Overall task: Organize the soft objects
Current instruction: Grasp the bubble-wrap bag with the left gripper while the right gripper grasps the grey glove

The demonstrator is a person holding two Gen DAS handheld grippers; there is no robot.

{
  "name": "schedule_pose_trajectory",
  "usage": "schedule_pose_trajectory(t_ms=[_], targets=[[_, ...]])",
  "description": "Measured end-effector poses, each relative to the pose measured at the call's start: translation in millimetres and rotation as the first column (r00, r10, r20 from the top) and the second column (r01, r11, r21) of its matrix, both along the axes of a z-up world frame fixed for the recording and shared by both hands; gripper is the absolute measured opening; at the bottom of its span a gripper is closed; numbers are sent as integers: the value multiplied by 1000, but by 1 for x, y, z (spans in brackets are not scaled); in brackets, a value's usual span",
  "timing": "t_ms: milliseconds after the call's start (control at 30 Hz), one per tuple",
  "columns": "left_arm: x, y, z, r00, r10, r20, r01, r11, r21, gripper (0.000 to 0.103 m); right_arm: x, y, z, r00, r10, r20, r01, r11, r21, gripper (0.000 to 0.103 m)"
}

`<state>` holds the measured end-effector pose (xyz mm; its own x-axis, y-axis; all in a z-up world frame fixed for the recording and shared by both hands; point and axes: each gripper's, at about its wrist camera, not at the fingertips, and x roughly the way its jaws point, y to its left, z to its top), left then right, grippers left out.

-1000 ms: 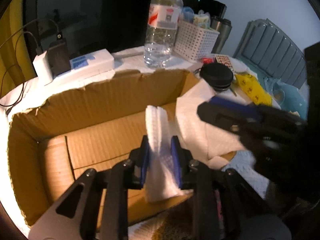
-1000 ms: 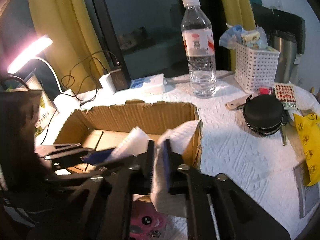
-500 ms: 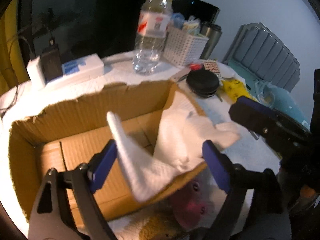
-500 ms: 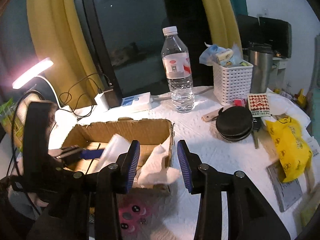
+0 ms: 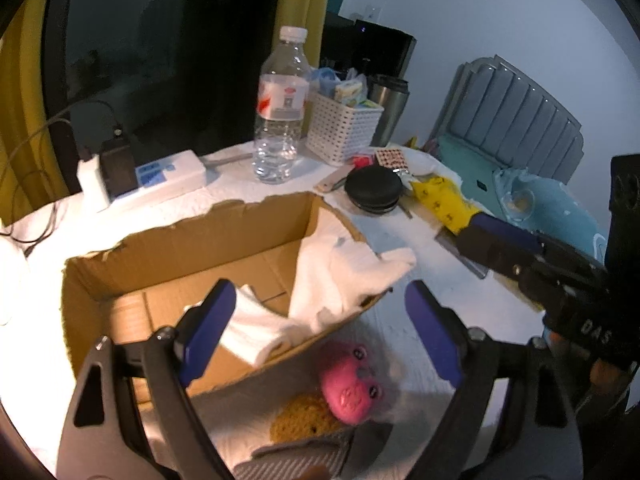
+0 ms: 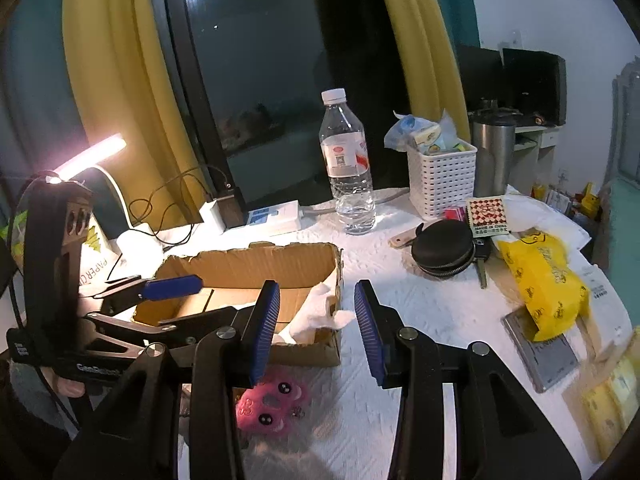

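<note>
Draped over the right-hand wall of the cardboard box [image 5: 224, 236], a white cloth [image 5: 344, 276] lies half inside and half out, one corner hanging past the rim toward the table; its other end is folded down on the box floor near the front wall; in the right wrist view the same cloth [image 6: 320, 312] shows as a crumpled white mass in the box's near right corner. Just in front of the box, on the white textured table cover [image 6: 432, 304], sits a pink plush toy [image 5: 352, 384] with small dark eyes, and touching it on the near side a tan knitted piece [image 5: 304, 420]. The left gripper [image 5: 316, 320] hangs above the front of the box with its blue-padded jaws spread wide and nothing between them; the cloth lies below, free of the pads. The right gripper [image 6: 316, 324] is likewise released, its ribbed blue pads parted and empty, aimed at the box's right corner; it also appears at the right edge of the left wrist view. Behind the box stand a clear water bottle [image 5: 282, 108], a white lattice basket [image 5: 344, 128] stuffed with packets and a steel tumbler [image 5: 388, 104]; a white power strip [image 5: 160, 176] lies to the left; a round black zip case [image 5: 374, 192] and a yellow bag [image 6: 540, 280] lie to the right; a lit desk lamp [image 6: 92, 156] glows at the far left.
</note>
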<state>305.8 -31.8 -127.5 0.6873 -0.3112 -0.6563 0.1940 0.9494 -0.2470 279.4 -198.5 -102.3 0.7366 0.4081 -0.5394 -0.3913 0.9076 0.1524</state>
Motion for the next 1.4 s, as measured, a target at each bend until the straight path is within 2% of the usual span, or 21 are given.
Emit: schedule_pose_trajectory(t_ms=[200,467,567,633,733,1100,1400], targets=[[-26,27,6,996,88,32,-88,996,15,88,-4,17,-1,999,33,-7,-33,999,-23,41],[-58,74,6,979,194,54,-195,981,11,88,-6,63,-8,993,109,-39,-112,991,-71,41],[-69,86,6,976,209,61,-210,978,2,88,-12,77,-7,991,131,-41,-134,988,-78,44],[-78,92,6,974,217,69,-217,976,-2,88,-17,86,-6,989,139,-40,-142,986,-83,53],[-90,97,3,971,227,75,-227,974,-7,88,-26,93,-9,988,147,-48,-150,985,-85,57],[-132,108,-25,966,255,44,-255,967,-16,88,-62,104,-48,980,149,-135,-167,977,-133,58],[-145,110,-56,962,270,-28,-270,963,4,88,-71,104,-77,971,144,-190,-172,975,-140,58]])
